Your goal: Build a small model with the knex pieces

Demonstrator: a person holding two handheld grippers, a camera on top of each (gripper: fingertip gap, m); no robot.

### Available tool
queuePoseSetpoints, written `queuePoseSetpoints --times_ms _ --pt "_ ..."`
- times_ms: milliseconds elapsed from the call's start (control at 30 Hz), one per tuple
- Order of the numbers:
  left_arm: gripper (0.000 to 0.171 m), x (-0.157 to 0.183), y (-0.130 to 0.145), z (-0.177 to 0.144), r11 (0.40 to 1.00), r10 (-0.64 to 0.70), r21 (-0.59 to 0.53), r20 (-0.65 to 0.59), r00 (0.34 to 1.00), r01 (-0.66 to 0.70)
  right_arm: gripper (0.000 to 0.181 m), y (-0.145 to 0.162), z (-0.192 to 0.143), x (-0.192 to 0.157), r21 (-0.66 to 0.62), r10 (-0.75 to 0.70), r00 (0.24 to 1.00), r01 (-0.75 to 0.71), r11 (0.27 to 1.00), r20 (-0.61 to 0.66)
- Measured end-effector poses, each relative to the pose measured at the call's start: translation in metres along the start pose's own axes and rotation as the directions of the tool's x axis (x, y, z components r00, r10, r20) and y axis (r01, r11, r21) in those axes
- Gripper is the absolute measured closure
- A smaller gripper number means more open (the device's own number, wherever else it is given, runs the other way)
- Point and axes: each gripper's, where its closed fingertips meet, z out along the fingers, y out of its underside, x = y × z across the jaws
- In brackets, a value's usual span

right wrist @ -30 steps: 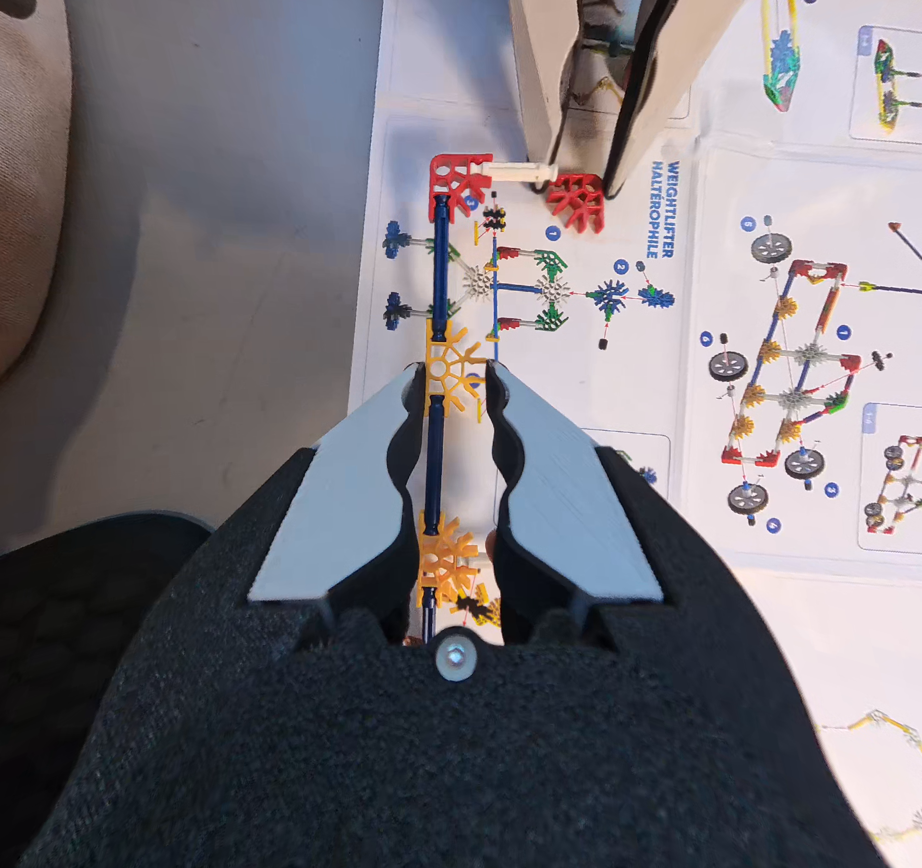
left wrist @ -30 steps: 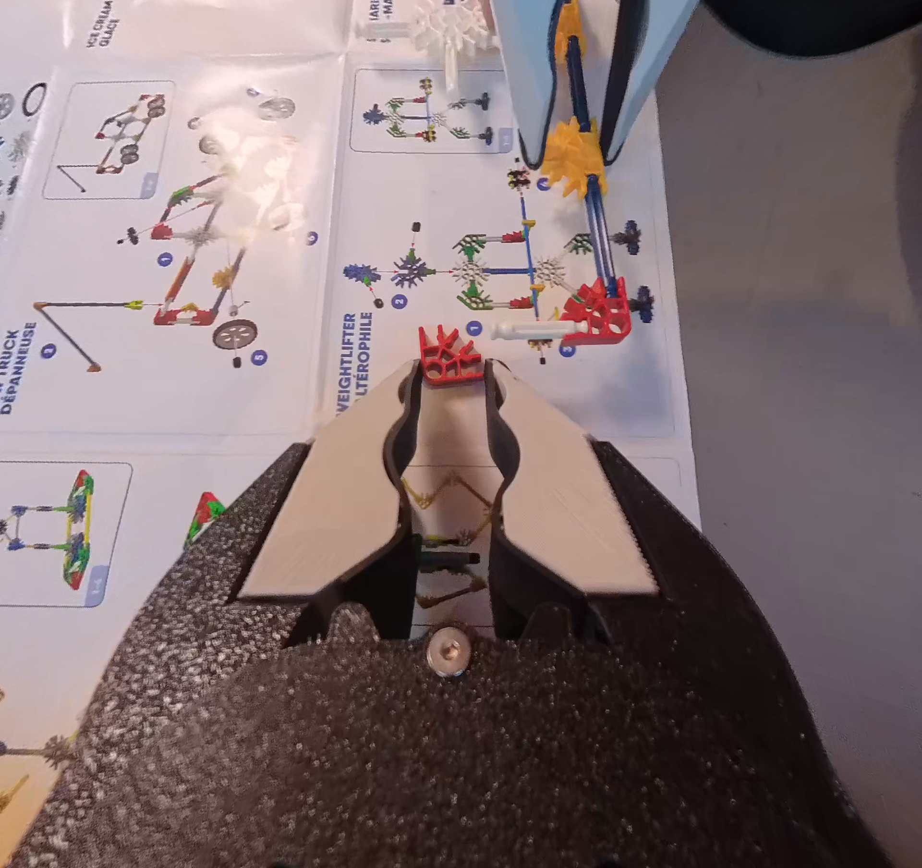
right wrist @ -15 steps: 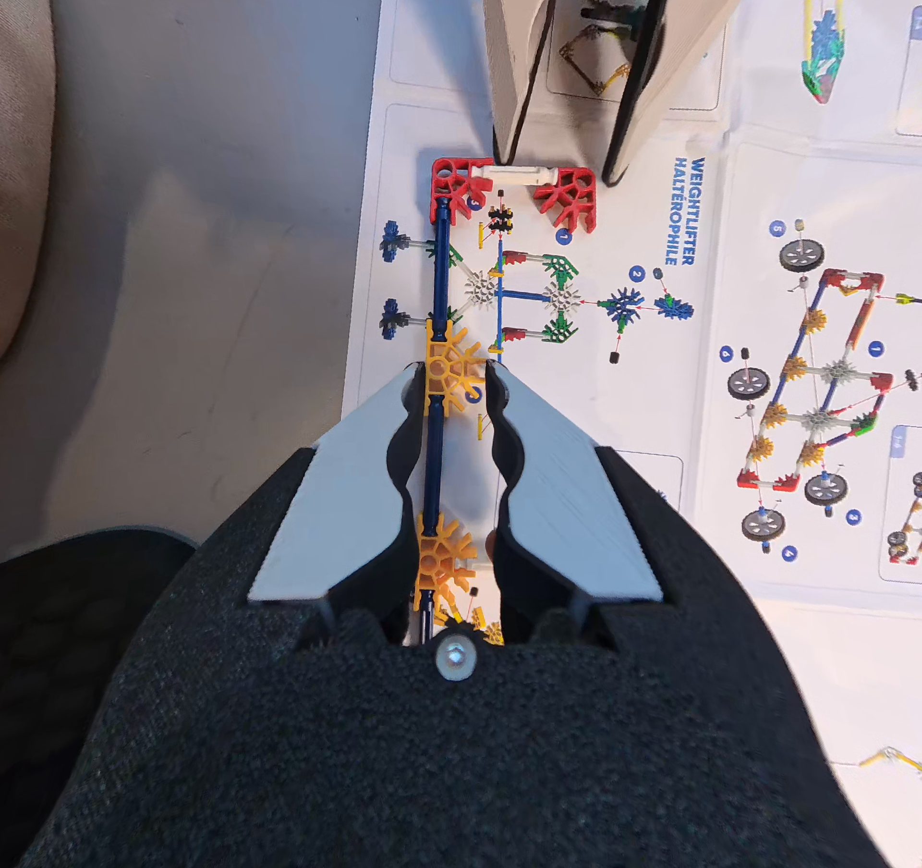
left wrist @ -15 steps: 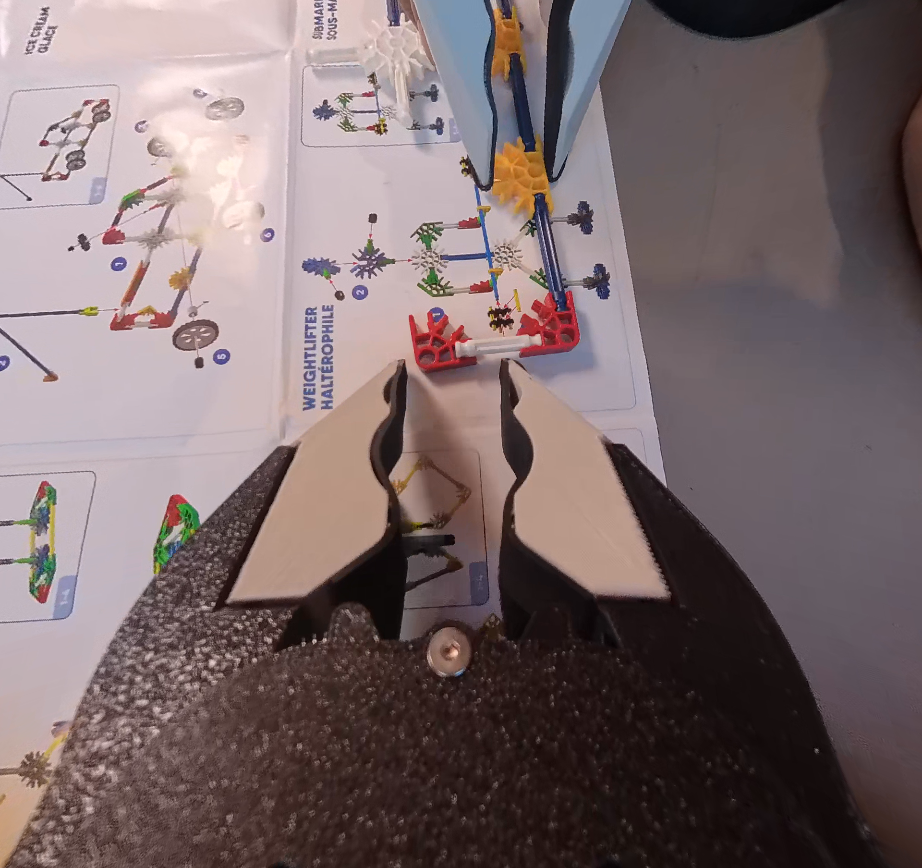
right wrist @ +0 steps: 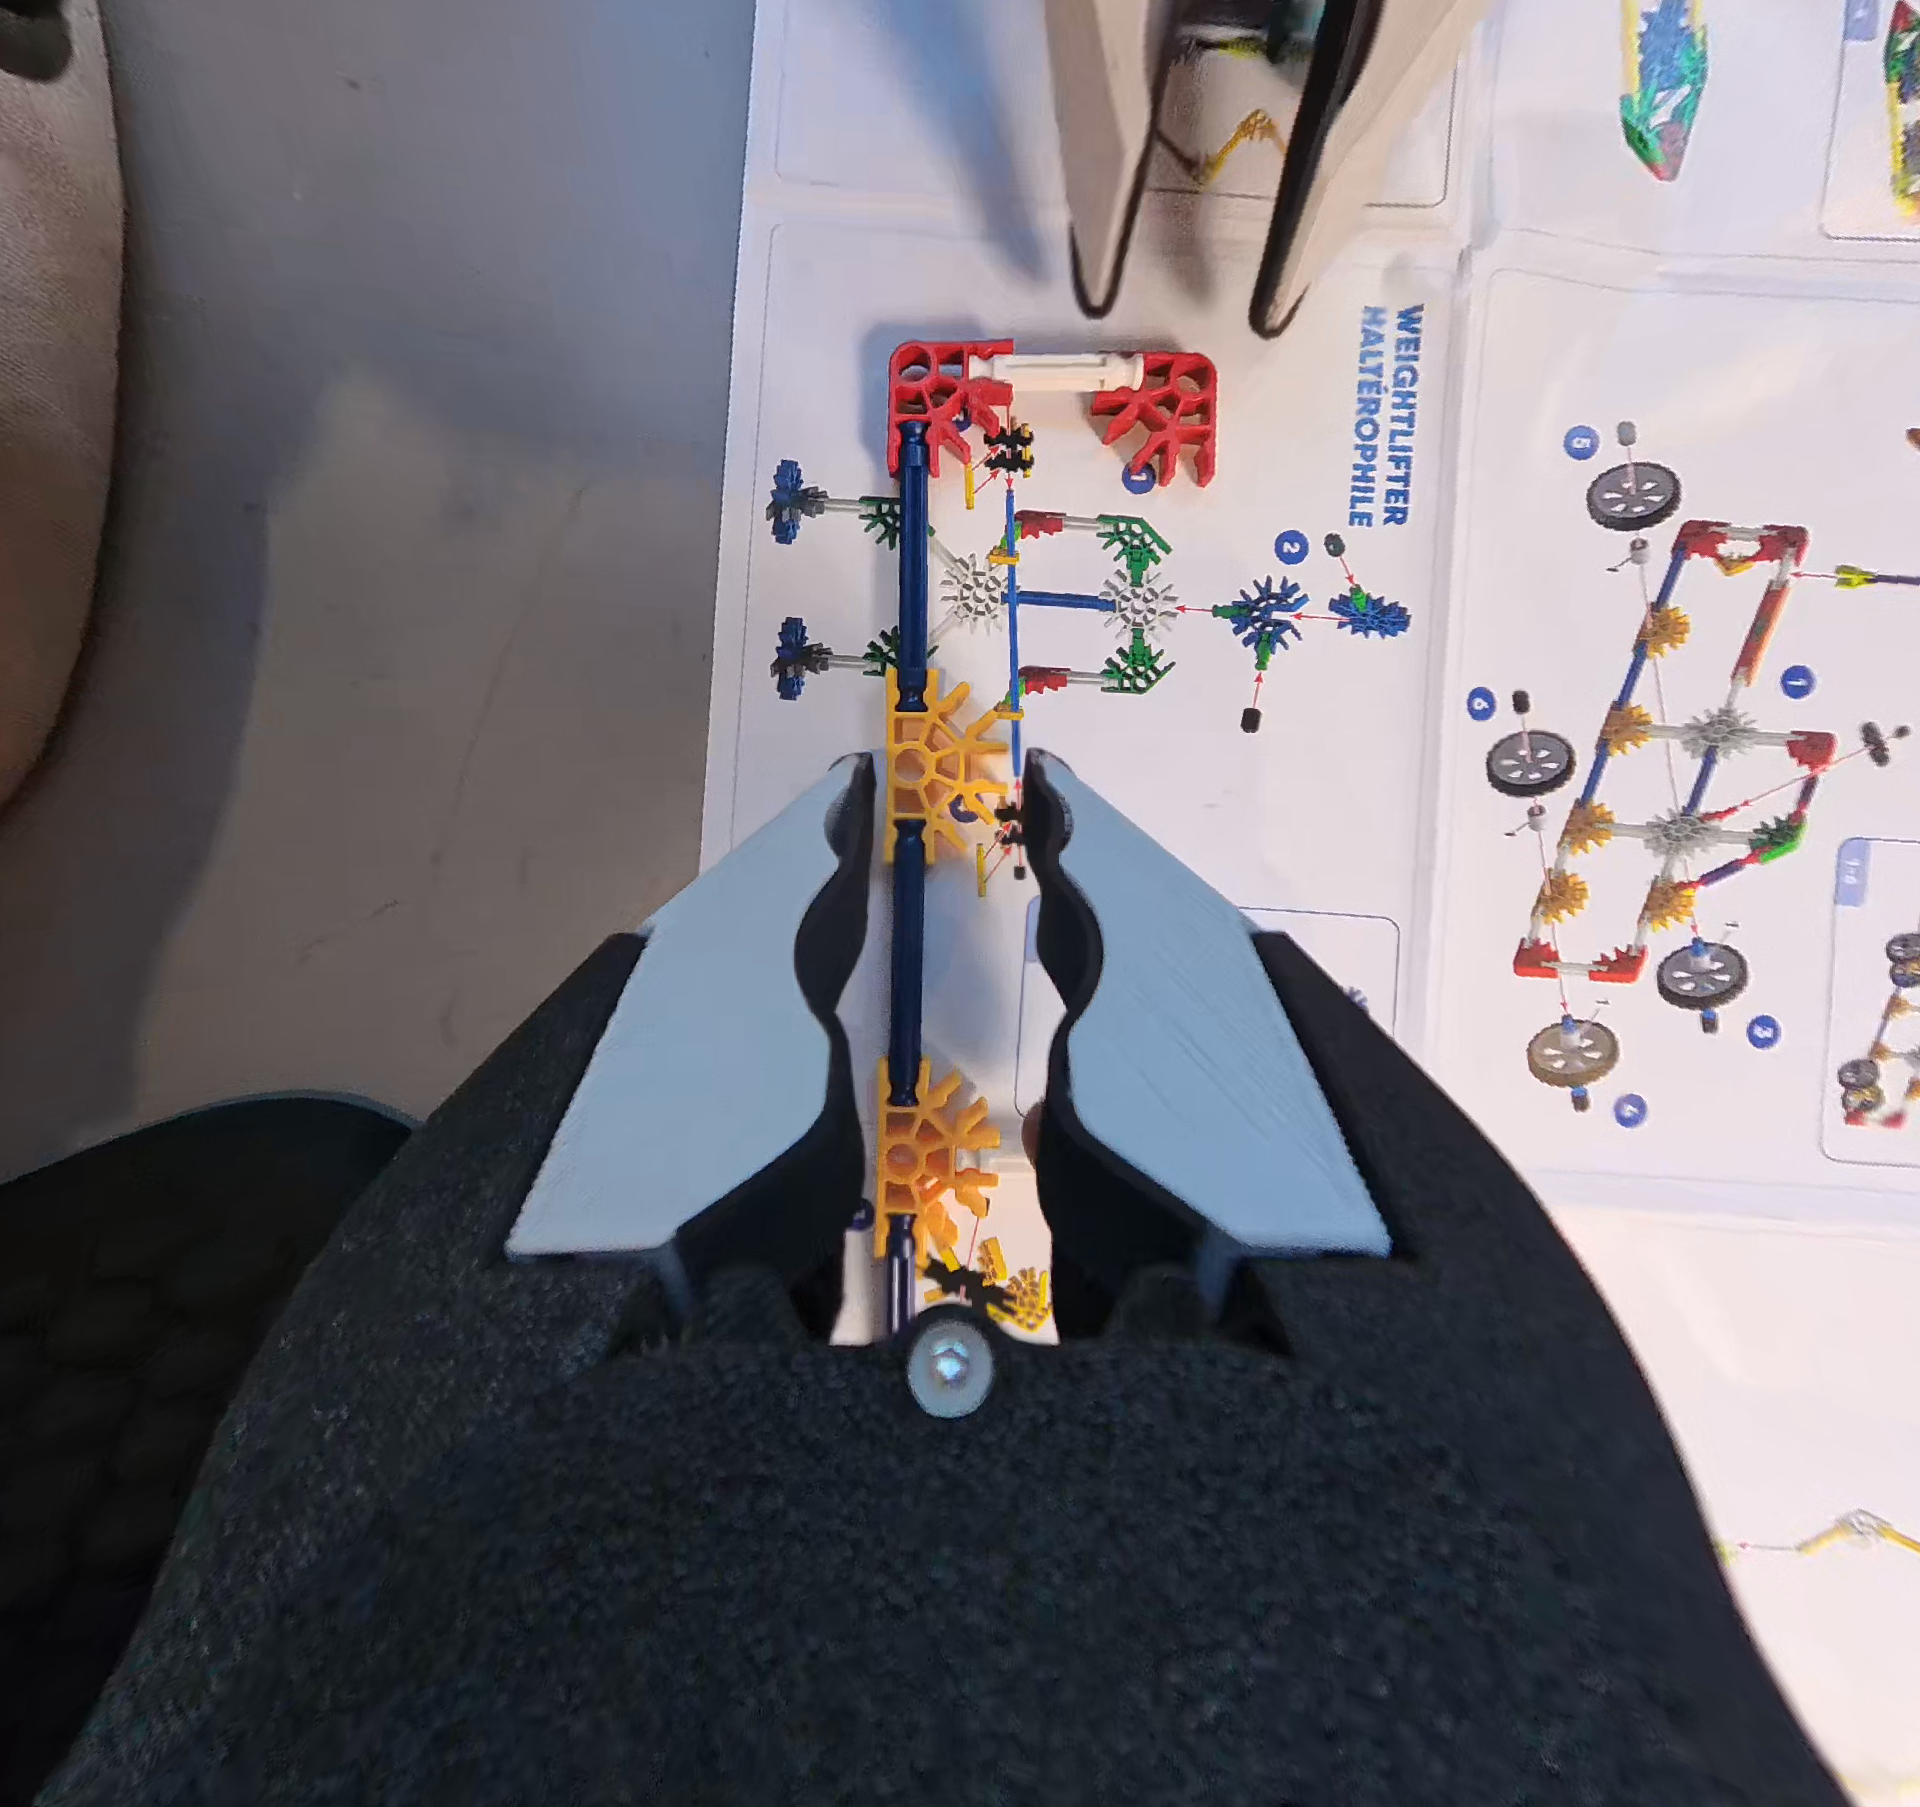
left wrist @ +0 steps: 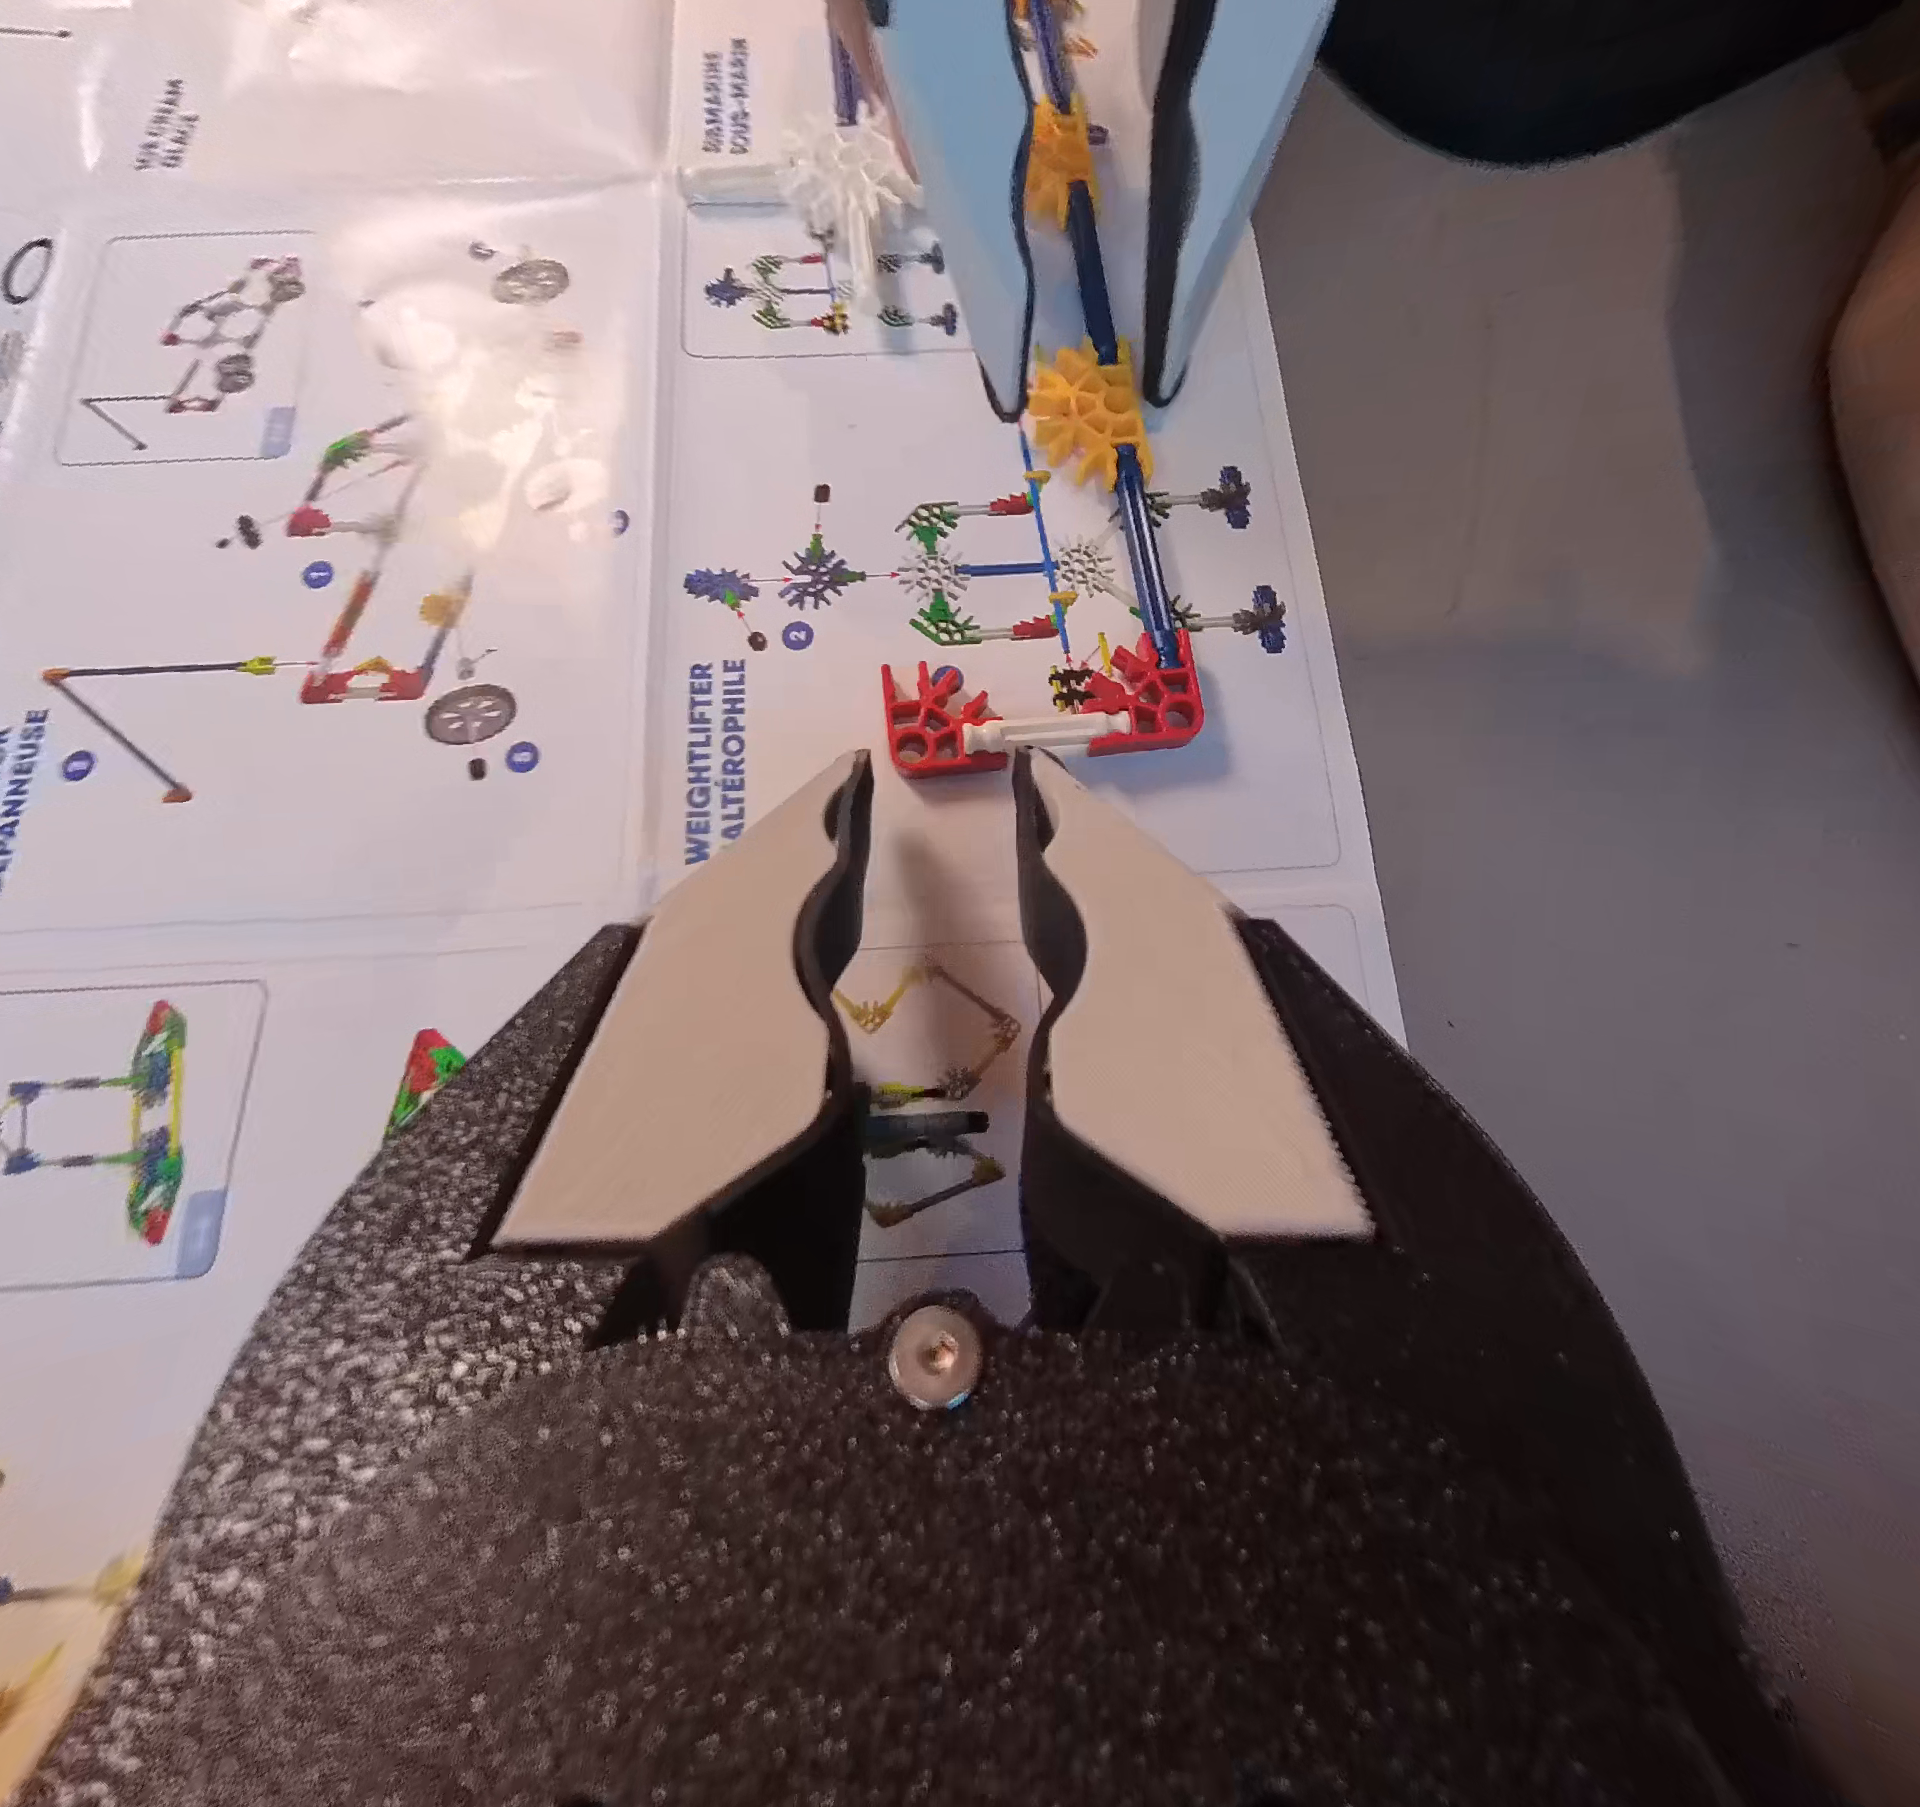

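Left gripper [left wrist: 940,770] has let go of the red corner connector [left wrist: 935,731] and backed off, jaws apart, empty. Connector now sits on the white rod [left wrist: 1044,729]. Right gripper [right wrist: 945,791] jaws flank the yellow connector [right wrist: 930,770] and blue rod [right wrist: 912,573]; whether they pinch it, cannot tell. Beyond lies the instruction sheet [left wrist: 416,822]. Risk: a half-seated joint could pop off if the assembly is jolted.

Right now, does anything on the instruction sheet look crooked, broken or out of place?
Nothing stands out. The red, white, blue and yellow rod assembly lies flat and straight on the instruction sheet, with its pieces joined. The right claw sits around it, the left claw is open beside its red end.
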Motion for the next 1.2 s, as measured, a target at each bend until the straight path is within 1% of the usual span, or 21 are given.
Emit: queuePoseSetpoints --times_ms 100,167,267,367,500,600,700,833,900,1000,1200 --pt "0.162 -0.004 -0.013 -0.008 0.996 -0.065 0.071 0.044 0.997 0.062 0.151 -0.006 -0.012 0.003 0.073 0.029 0.999 -0.026 0.997 -0.035" --pt "0.171 0.001 -0.015 -0.007 0.995 -0.077 0.066 0.057 0.995 0.073 0.151 -0.006 -0.019 0.005 0.120 0.064 0.996 -0.056 0.991 -0.062" --pt "0.171 0.007 -0.008 0.001 0.998 -0.059 0.002 0.072 0.996 0.059 0.151 0.001 -0.025 0.004 0.147 0.105 0.990 -0.090 0.985 -0.098" --pt "0.171 0.007 -0.005 0.006 0.998 -0.054 -0.028 0.082 0.995 0.056 0.151 0.008 -0.025 -0.001 0.153 0.132 0.985 -0.114 0.982 -0.112" --pt "0.171 0.006 -0.004 0.008 0.997 -0.041 -0.059 0.084 0.996 0.046 0.150 0.011 -0.017 -0.003 0.125 0.129 0.985 -0.114 0.986 -0.118" --pt "0.171 0.006 -0.003 0.008 0.991 -0.018 -0.128 0.086 0.996 0.030 0.150 0.016 -0.009 -0.003 0.072 0.114 0.988 -0.107 0.992 -0.106" --pt "0.171 0.006 -0.003 0.009 0.972 -0.011 -0.233 0.087 0.996 0.031 0.151 0.016 -0.009 -0.002 0.063 0.108 0.989 -0.102 0.993 -0.105" --pt "0.171 0.005 -0.001 0.009 0.915 0.030 -0.403 0.088 0.996 0.008 0.151 0.018 -0.007 -0.004 0.054 0.104 0.988 -0.098 0.994 -0.112" --pt "0.171 0.005 -0.001 0.009 0.887 0.039 -0.462 0.075 0.996 0.000 0.151 0.018 -0.007 -0.004 0.056 0.099 0.988 -0.093 0.994 -0.119" --pt "0.171 0.005 0.000 0.010 0.858 0.048 -0.513 0.056 0.997 -0.012 0.150 0.018 -0.007 -0.004 0.057 0.095 0.987 -0.089 0.994 -0.127" --pt "0.171 0.004 0.002 0.011 0.836 0.104 -0.546 0.042 0.994 -0.065 0.150 0.018 -0.007 -0.004 0.059 0.081 0.987 -0.073 0.996 -0.140"
